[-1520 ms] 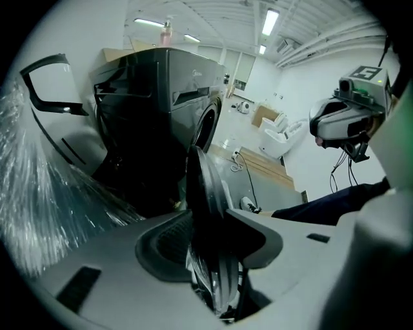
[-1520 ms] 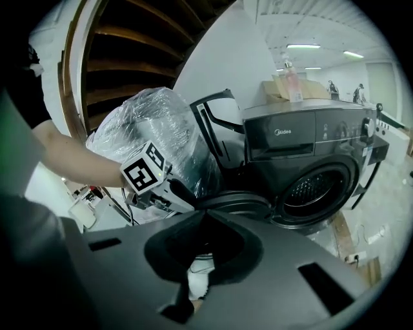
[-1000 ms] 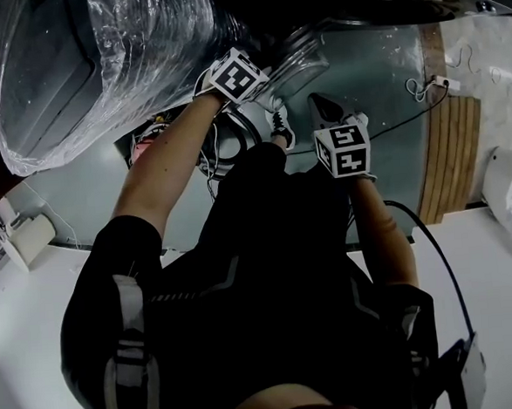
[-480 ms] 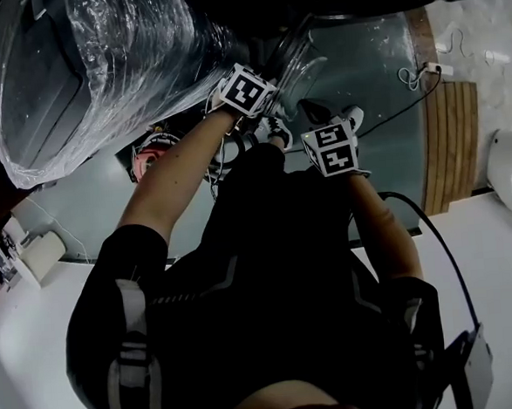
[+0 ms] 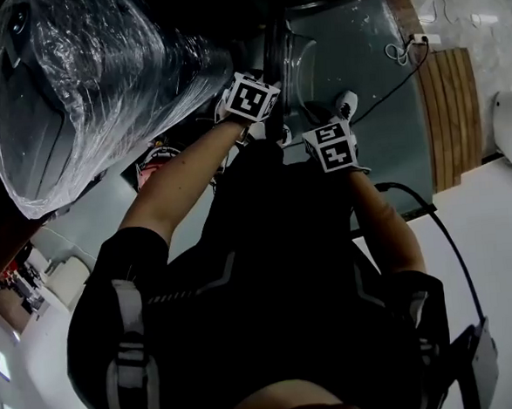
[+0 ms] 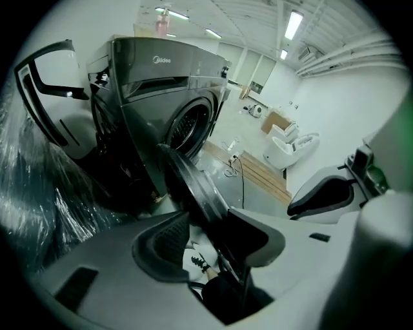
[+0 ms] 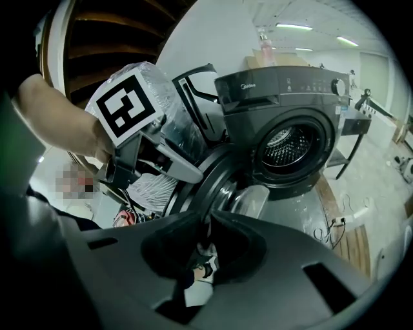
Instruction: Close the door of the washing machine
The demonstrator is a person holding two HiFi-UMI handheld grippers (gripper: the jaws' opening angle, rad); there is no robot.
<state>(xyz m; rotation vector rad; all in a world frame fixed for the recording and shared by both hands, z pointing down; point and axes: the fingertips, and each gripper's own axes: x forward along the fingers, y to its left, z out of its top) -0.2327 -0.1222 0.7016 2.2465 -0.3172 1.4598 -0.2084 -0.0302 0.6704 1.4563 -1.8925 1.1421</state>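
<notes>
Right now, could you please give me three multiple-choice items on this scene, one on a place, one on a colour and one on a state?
1. Where does the rim of the door run?
A. between the jaws of the left gripper
B. wide of that gripper, off to one side
C. out of that gripper's view

2. What colour is the casing of the washing machine?
A. white
B. dark grey
C. red

3. How does the door stand?
A. latched shut
B. taken off
C. swung open

Answers:
1 A: the rim passes between the jaws, which have just been opening.
2 B: the casing is dark grey all round.
3 C: the drum shows bare in the opening.
</notes>
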